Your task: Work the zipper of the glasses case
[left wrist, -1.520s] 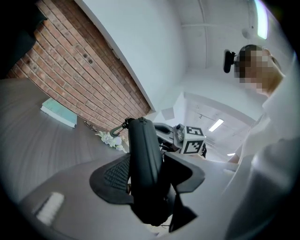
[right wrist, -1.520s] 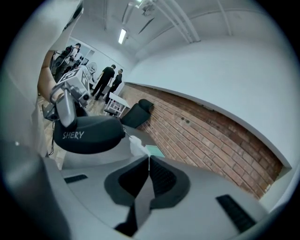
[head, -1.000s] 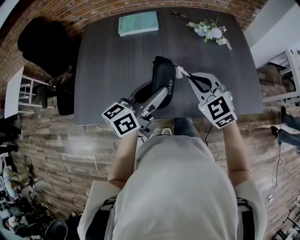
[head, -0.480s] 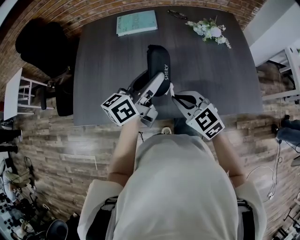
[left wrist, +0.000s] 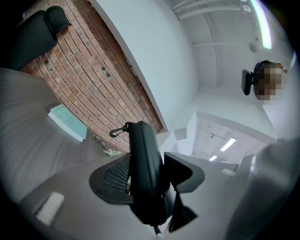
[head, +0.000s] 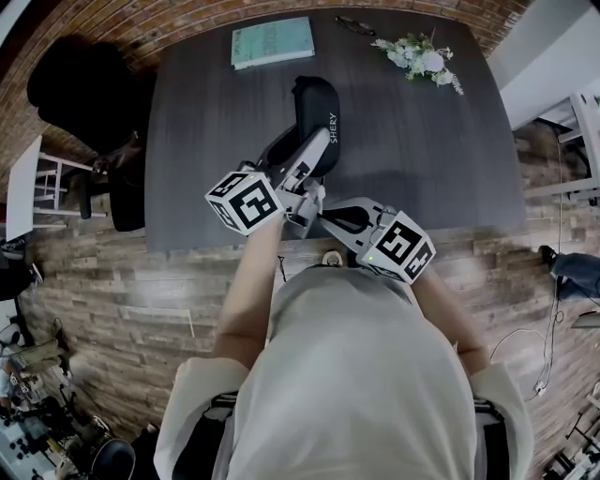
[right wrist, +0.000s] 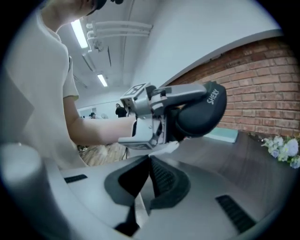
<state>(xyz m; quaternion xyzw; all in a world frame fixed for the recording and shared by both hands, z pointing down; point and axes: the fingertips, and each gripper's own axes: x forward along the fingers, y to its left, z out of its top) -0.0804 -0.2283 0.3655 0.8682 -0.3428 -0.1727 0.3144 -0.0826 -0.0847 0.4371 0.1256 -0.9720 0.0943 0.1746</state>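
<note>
A black glasses case [head: 317,114] marked "SHERY" is held up over the dark table [head: 431,159], its long axis pointing away from me. My left gripper [head: 307,164] is shut on its near end; in the left gripper view the case [left wrist: 144,164] stands between both pads, with a clip at its far tip. My right gripper [head: 322,217] sits just behind and right of the left one, jaws shut. In the right gripper view a white zipper pull [right wrist: 165,148] runs from the case [right wrist: 199,115] down into the closed tips of my right gripper [right wrist: 150,161].
A teal book [head: 273,43], a pair of glasses [head: 356,28] and a small bunch of flowers [head: 420,60] lie along the table's far edge. A black chair [head: 75,89] stands at the left. The table's near edge runs right under both grippers.
My right gripper has travelled left and toward me with the white pull, from the case's far right side to its near end. The case has swung to point further away in the left gripper.
</note>
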